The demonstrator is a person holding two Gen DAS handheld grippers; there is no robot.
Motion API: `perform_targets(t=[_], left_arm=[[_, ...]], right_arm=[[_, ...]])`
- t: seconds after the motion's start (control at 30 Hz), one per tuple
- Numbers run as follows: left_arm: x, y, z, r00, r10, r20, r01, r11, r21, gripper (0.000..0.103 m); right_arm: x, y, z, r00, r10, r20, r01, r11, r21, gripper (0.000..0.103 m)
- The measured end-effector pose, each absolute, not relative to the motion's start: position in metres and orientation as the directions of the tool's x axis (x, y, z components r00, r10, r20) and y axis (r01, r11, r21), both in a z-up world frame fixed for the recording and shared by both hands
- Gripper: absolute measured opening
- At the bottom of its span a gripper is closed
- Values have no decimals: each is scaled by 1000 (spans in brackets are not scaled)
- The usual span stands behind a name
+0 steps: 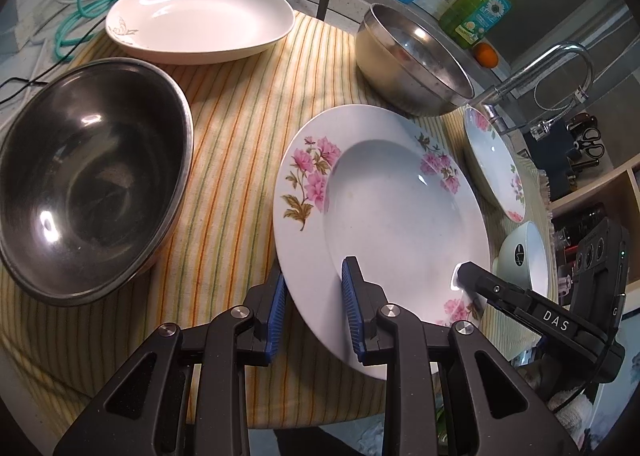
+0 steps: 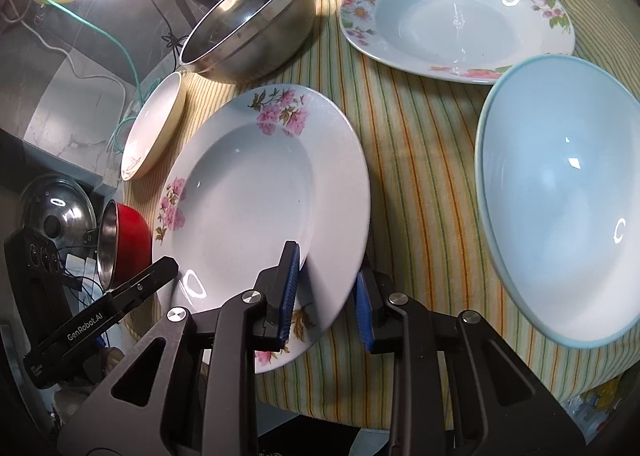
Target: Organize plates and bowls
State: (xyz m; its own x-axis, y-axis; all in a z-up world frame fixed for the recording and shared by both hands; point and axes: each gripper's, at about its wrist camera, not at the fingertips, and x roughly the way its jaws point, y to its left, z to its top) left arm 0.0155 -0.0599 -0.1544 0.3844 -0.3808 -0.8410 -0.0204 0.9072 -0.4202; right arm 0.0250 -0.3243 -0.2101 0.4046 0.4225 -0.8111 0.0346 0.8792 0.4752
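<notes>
Both tools straddle the pink-flowered plate [image 1: 384, 215] near the counter's front edge, the left tool [image 1: 316, 308] and right tool [image 2: 328, 292] each with jaws apart around opposite rims, neither yet clamped.

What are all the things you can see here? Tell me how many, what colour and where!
pink-flower plate: 1, white, near edge of the cloth, its rim between the pads of both tools
second flower plate: 1, pale blue-white, far right side of the cloth
plain plate: 1, white with a small grey drawing, far left
steel bowls: 2, silver, a big one near left, a smaller one at the back
pale blue bowl: 1, near right
striped cloth: 1, yellow-green, under the dishes
soap bottle: 1, green, behind
red bowl: 1, off the cloth
left tool: 1, black, blue pads
right tool: 1, black, blue pads
</notes>
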Motion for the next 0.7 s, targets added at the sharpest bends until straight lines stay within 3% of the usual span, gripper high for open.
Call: perform_targets(t=[0.7], left_arm=[[-11,-55,-157,362,-382,-850,-24,908,-418,26]], right_arm=[[-1,-323,-216,369,442,-817,3,879,477,27]])
